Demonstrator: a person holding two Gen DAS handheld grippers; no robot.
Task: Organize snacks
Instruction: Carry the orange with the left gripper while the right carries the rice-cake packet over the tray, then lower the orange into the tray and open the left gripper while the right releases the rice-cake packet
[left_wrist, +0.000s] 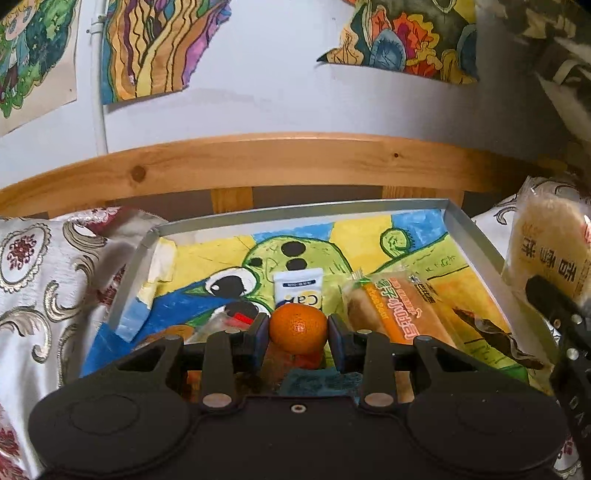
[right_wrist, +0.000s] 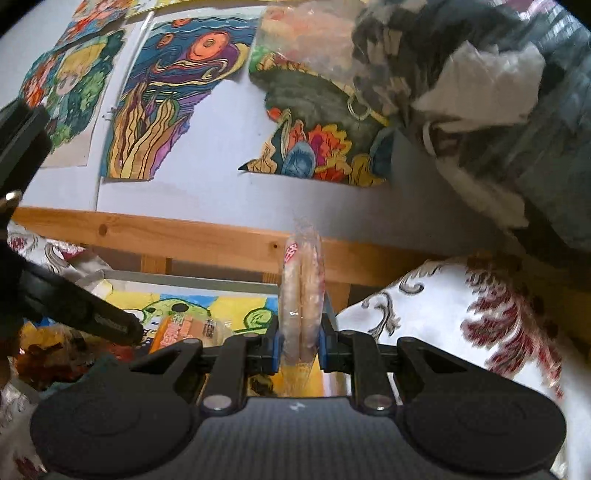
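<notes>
My left gripper (left_wrist: 298, 328) is shut on a small orange mandarin (left_wrist: 298, 326), held above the near part of a grey metal tray (left_wrist: 465, 229) lined with a colourful drawing. In the tray lie a white sachet (left_wrist: 299, 286), an orange-labelled wrapped cake (left_wrist: 397, 312) and a clear-wrapped snack (left_wrist: 229, 319). My right gripper (right_wrist: 300, 345) is shut on a clear packet of rice crackers (right_wrist: 301, 295), held upright and edge-on near the tray's right side; the same packet (left_wrist: 546, 251) shows at the right edge of the left wrist view.
A pale wooden rail (left_wrist: 258, 162) runs behind the tray, with painted pictures (left_wrist: 155, 48) on the wall above. Patterned cloth (left_wrist: 48, 266) covers the surface left and right of the tray. Bundled fabric (right_wrist: 480, 92) hangs at upper right. The left gripper's body (right_wrist: 85, 314) crosses the right wrist view.
</notes>
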